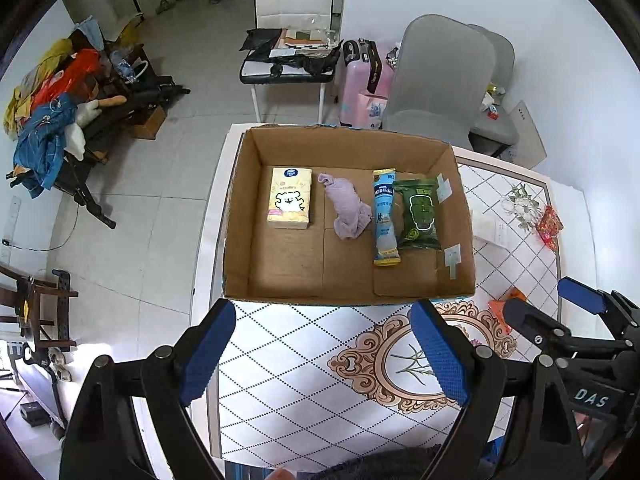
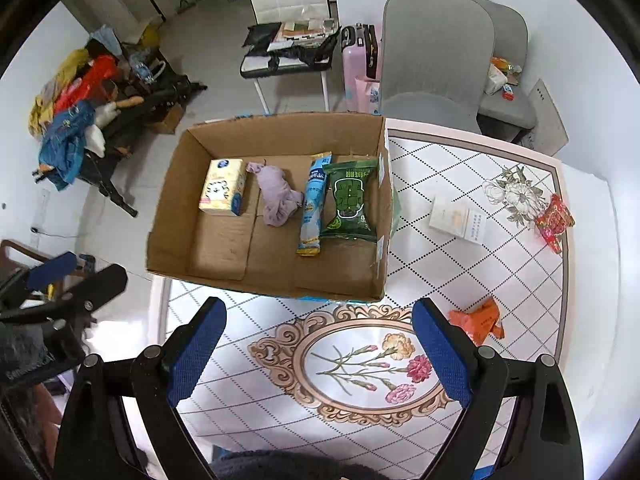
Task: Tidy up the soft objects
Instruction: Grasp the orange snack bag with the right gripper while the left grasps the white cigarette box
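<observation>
An open cardboard box [image 1: 240,216] [image 2: 168,216] stands on the patterned table. In it lie a yellow tissue pack [image 1: 290,198] [image 2: 223,187], a lilac cloth [image 1: 347,208] [image 2: 276,194], a blue tube packet [image 1: 385,220] [image 2: 314,208] and a green wipes pack [image 1: 418,214] [image 2: 351,202]. An orange packet [image 2: 478,320] [image 1: 502,308], a white packet [image 2: 456,220] and a red packet [image 2: 554,222] [image 1: 550,226] lie on the table right of the box. My left gripper [image 1: 324,354] is open and empty before the box. My right gripper [image 2: 318,350] is open and empty, near the orange packet.
The table [image 2: 360,364] ends at the left, with floor beyond. Grey chairs [image 2: 436,60] stand behind the table, a white chair [image 2: 288,4] with clutter and a pink suitcase [image 2: 356,76] farther back. Clothes pile [image 1: 52,112] at the left.
</observation>
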### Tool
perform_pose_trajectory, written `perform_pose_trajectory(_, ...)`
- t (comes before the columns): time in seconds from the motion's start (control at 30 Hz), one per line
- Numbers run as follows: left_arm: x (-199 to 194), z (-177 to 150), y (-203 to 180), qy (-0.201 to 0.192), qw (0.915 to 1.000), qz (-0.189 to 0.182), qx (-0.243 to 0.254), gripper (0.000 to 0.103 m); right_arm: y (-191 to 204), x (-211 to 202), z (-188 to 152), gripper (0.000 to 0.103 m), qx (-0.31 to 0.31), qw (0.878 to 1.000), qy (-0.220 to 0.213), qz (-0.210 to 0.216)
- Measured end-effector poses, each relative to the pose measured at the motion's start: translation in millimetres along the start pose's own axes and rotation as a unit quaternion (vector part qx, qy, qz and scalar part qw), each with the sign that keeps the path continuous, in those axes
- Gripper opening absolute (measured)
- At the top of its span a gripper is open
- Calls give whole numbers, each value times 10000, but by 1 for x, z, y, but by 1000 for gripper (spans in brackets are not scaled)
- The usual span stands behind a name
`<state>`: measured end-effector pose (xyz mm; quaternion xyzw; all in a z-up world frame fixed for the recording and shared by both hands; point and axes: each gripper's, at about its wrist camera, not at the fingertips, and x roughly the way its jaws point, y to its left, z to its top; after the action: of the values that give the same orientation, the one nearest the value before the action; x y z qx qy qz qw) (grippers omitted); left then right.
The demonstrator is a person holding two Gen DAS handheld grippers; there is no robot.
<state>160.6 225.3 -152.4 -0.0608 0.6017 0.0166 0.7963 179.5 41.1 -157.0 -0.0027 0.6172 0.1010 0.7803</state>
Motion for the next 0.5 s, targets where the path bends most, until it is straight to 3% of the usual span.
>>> perform_pose_trajectory(0.2,-5,1,-21,-113,9999,86,85,89,-26,-7,-9,96,364,9988,-2,313)
perform_pose_trajectory(0.33,4,7,-45,-83,9999,51,73,89,-91,11,-24,96,1238,9920,128,217)
perform_pose_trajectory(0.43,25,13,-72,49,9999,56,111,89,-164,44,-47,96,2257,9736,341,-100)
perform_pose_trajectory(0.5,48,18,-96,237,9996,-13,160,89,-215,76,-67,96,2959,9526,660,-237)
